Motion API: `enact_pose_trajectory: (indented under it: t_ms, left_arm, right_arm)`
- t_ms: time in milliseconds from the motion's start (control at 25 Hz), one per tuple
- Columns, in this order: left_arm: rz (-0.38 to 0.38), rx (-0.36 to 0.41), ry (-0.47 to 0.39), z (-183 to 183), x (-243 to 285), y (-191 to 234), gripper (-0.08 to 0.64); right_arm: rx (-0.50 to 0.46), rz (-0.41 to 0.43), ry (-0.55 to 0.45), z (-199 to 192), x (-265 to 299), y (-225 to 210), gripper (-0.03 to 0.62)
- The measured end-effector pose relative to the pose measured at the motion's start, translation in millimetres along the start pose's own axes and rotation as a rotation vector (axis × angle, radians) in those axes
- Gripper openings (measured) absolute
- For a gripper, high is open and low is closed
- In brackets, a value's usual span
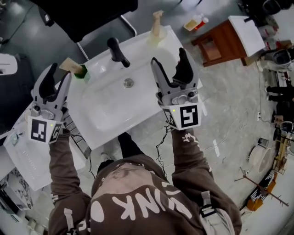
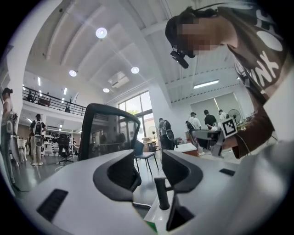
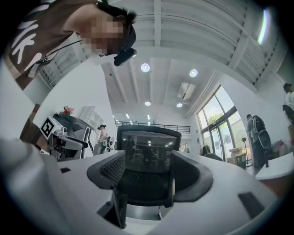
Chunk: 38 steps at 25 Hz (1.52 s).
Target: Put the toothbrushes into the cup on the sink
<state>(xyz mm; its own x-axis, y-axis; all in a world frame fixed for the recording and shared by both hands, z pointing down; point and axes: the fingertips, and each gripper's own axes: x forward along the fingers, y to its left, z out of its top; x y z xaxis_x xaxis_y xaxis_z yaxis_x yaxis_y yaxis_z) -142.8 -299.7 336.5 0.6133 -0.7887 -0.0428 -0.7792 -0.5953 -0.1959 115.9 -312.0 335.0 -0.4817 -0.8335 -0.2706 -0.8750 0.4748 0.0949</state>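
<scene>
A white sink (image 1: 110, 114) with a black faucet (image 1: 117, 51) stands in front of me in the head view. At its far left corner sits a green cup (image 1: 82, 72) with a beige item (image 1: 69, 65) beside it; I cannot make out any toothbrush. My left gripper (image 1: 59, 72) hangs open and empty just left of the cup. My right gripper (image 1: 168, 56) is open and empty over the sink's right side. In the left gripper view the open left gripper (image 2: 149, 172) frames the faucet (image 2: 161, 193) and a green edge (image 2: 149, 226). The right gripper (image 3: 151, 172) faces a black chair (image 3: 147, 156).
A soap dispenser (image 1: 157, 27) stands on the sink's far rim. A black office chair (image 1: 87, 13) is behind the sink and a brown wooden stool (image 1: 220, 41) is to the right. A white table (image 1: 27, 156) lies at my left. People stand in the distance (image 2: 206, 121).
</scene>
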Motion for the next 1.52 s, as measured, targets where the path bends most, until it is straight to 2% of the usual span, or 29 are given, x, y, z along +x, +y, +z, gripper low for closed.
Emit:
enact_pose_trajectory:
  t_ms: [240, 440, 560, 760, 1120, 1520]
  left_arm:
    - [-0.08, 0.0, -0.016, 61, -12, -45, 0.179]
    - [-0.161, -0.003, -0.041, 78, -18, -82, 0.178]
    - [-0.189, -0.021, -0.043, 80, -26, -93, 0.179]
    - [-0.206, -0.024, -0.055, 86, -43, -96, 0.179]
    - [-0.21, -0.014, -0.068, 96, -66, -97, 0.179]
    - [-0.214, -0.008, -0.077, 103, -72, -106, 0.179]
  right_arm:
    - [0.05, 0.099, 0.053, 26, -8, 58, 0.313]
    - [0.078, 0.175, 0.081, 50, -21, 107, 0.29]
    - [0.062, 0.2, 0.116, 52, -32, 129, 0.27]
    - [0.027, 0.18, 0.147, 57, -43, 142, 0.202]
    - [-0.017, 0.172, 0.139, 73, -52, 162, 0.202]
    - [-0.001, 0.172, 0.135, 80, -62, 164, 0.201]
